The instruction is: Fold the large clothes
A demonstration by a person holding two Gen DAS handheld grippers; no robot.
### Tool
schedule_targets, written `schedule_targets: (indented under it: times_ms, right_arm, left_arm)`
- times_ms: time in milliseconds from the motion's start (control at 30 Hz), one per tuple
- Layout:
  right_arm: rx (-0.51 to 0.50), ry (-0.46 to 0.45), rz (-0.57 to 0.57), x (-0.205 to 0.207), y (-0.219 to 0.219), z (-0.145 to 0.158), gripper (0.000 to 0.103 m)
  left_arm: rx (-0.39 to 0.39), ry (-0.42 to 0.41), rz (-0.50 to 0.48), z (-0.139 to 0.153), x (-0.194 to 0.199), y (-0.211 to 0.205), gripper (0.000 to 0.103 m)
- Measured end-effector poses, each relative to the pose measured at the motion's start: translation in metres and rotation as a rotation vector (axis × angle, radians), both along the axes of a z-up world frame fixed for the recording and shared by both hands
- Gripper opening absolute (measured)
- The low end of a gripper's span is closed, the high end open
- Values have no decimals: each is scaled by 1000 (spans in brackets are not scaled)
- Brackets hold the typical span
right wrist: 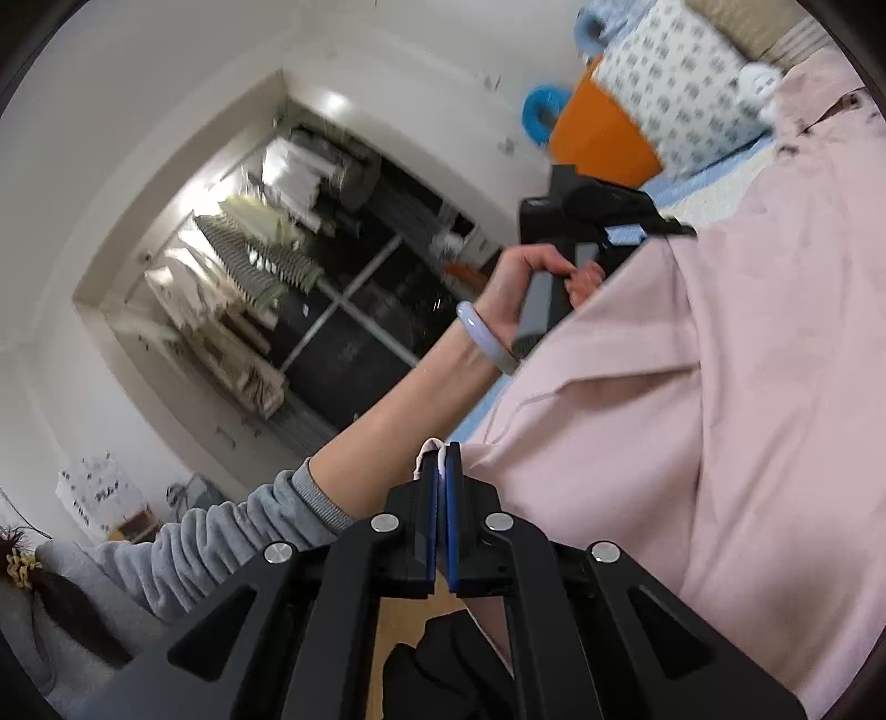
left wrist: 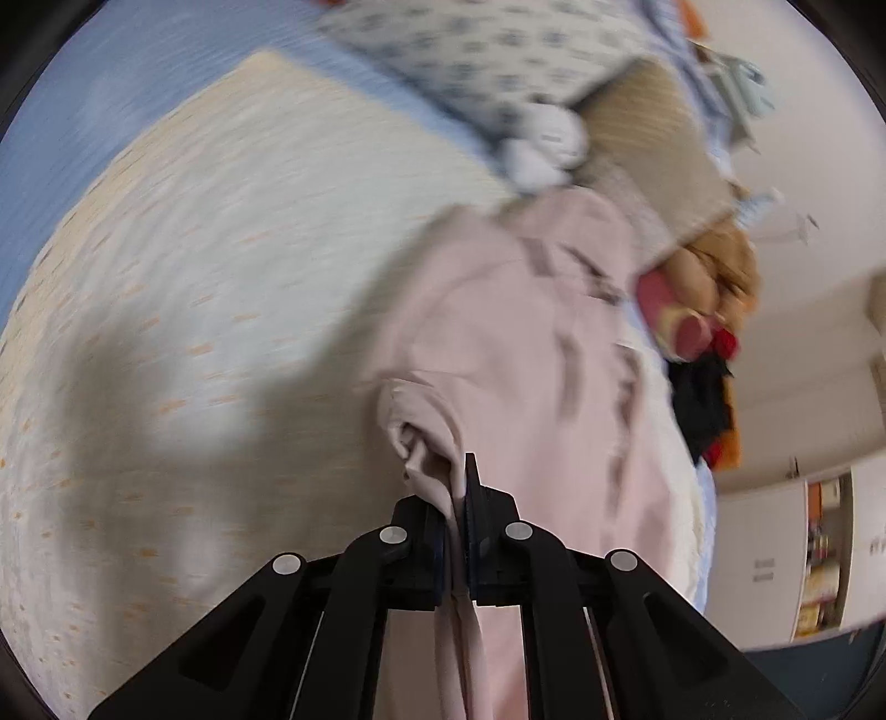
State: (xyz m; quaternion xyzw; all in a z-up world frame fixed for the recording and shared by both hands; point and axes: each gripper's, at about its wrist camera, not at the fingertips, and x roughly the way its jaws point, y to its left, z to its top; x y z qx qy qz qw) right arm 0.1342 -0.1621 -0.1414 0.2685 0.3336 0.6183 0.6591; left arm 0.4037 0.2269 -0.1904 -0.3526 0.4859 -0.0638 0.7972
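Observation:
A large pale pink garment [left wrist: 515, 343] hangs and drapes over a bed with a cream patterned cover [left wrist: 194, 266]. My left gripper [left wrist: 457, 487] is shut on a bunched edge of the pink garment, which trails down between its fingers. My right gripper [right wrist: 441, 471] is shut on another edge of the same garment [right wrist: 720, 387], with a white seam showing at the fingertips. In the right wrist view the person's other hand holds the left gripper's handle [right wrist: 542, 299] behind the lifted cloth.
A floral pillow [left wrist: 470, 50] and a tan cushion [left wrist: 659, 144] lie at the head of the bed, with a plush toy [left wrist: 703, 282]. A blue sheet [left wrist: 83, 111] edges the bed. A dark window with hanging laundry [right wrist: 288, 277] and a white wall stand beyond.

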Motion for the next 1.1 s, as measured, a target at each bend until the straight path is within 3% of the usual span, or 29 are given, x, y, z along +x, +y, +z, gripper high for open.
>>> schedule_targets:
  times_ms: [100,167,400,467,500,533,633,700,733,800,933,1033,1100]
  right_arm:
    - [17,-8,-92,-16,-35,1,3]
    - [10,0,-159,-27,-56,-6,3]
    - [-48,103,-278,-49,-96,-58,3]
    - [-96,122,-313,-55,-105,-71,3]
    - [-127,123,-325,-57,-106,-75,5]
    - [-174,122,-344,-59,-107,-80,5]
    - [-293,107,-329,-68,-106,-80,16]
    - [-329,35,-330,-81,-113,-65,50]
    - [-350,-31,-351,-92,-119,-49,54]
    - [-327,-91,-350,-104,-126,-26,54]
    - [-230,-195,-366,-110,-134,18,53]
    - [-308,-253,-442,-92,-128,25,52]
    - [-376,-236,-483,-73,-121,17,47]
  left_arm:
    - [104,-32,-117,33,22,-70,10]
    - [179,-30,-191,39,33,-115,10]
    - [376,59,-364,-16,50,-237,14]
    - [434,85,-380,-42,51,-253,28]
    - [455,93,-387,-51,50,-258,45]
    - [486,69,-403,-59,45,-267,51]
    - [577,33,-470,-56,29,-293,85]
    - [578,29,-520,-48,14,-302,85]
    - [548,12,-535,-38,2,-303,85]
    - [438,-30,-544,-16,-25,-292,85]
    - [331,-82,-579,7,-84,-270,85]
    - [294,-28,-646,-8,-127,-270,83]
    - [295,11,-687,-22,-154,-264,82]
